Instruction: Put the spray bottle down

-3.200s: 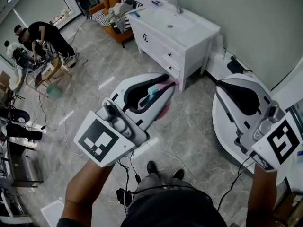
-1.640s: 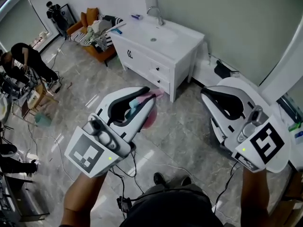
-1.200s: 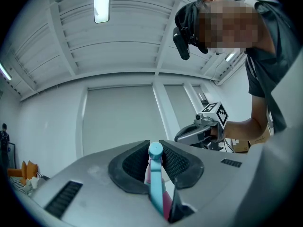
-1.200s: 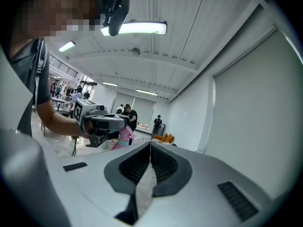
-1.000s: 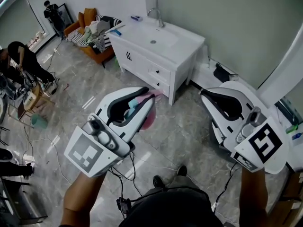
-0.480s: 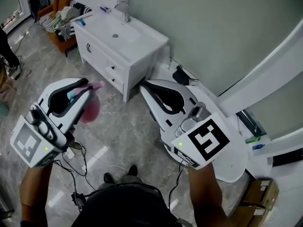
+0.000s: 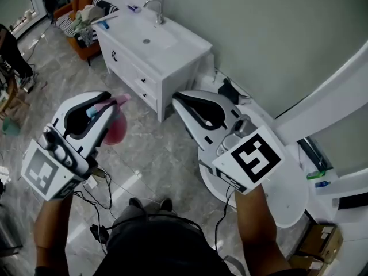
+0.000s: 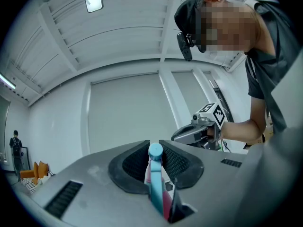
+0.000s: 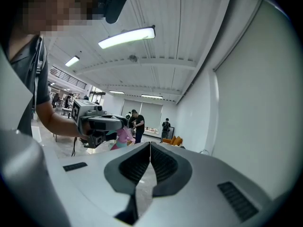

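Note:
The spray bottle [image 7: 115, 130] has a pink body and a blue trigger head. My left gripper [image 7: 108, 99] is shut on its head, held level above the floor at the head view's left. In the left gripper view the blue head [image 8: 155, 183] is pinched between the dark pads, just below the left gripper's [image 8: 154, 146] tips. My right gripper [image 7: 176, 96] is at centre, shut with nothing in it; in its own view the right gripper [image 9: 150, 144] shows its jaws closed together. That view also catches the left gripper [image 9: 97, 122] and the pink bottle [image 9: 124, 136] beside it.
A white vanity cabinet [image 7: 138, 68] with a sink and tap stands ahead by the grey wall. A white rounded fixture [image 7: 287, 194] lies at the right. An orange sofa [image 7: 80, 4] with clothes is at the far left. Cables [image 7: 98, 200] trail on the marble floor.
Both grippers have travelled across the room with the person, and the view has swung right so the vanity sits further left. The bottle stays in the left gripper; the right stays shut.

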`<act>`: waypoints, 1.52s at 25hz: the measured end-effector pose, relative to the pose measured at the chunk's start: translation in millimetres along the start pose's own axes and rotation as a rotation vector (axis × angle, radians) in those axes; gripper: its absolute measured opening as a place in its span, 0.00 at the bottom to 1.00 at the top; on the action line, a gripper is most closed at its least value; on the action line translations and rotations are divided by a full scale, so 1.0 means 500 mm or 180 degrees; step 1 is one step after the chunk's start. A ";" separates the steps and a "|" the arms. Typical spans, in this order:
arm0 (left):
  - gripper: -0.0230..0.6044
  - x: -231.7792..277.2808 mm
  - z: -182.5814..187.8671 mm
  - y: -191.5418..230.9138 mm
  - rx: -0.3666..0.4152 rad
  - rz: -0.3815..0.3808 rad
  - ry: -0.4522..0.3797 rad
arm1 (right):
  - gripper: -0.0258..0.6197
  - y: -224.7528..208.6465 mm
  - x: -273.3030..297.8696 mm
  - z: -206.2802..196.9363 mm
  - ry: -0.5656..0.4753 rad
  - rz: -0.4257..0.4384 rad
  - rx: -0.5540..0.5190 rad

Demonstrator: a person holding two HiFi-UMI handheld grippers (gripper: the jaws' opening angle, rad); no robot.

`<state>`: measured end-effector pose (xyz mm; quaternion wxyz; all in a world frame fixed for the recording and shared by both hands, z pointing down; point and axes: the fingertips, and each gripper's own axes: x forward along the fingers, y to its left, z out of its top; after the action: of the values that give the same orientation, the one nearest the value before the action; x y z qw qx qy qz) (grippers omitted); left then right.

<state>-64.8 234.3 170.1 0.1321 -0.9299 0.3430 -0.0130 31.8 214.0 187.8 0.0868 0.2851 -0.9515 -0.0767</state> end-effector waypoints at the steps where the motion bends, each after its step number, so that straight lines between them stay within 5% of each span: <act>1: 0.13 0.002 -0.004 0.003 -0.0009 0.0008 0.0010 | 0.05 -0.004 0.002 -0.003 0.0006 0.0008 0.0012; 30: 0.13 0.038 -0.047 0.256 -0.0214 -0.0496 -0.0255 | 0.05 -0.089 0.214 0.022 0.0218 -0.0583 0.0049; 38: 0.13 0.107 -0.050 0.288 -0.0157 -0.0259 -0.0366 | 0.05 -0.154 0.224 -0.002 0.0248 -0.0825 -0.0342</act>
<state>-118.2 89.1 154.0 0.1279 -0.9453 0.2970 0.0436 -19.3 87.9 187.0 0.1281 0.4033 -0.8971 -0.1269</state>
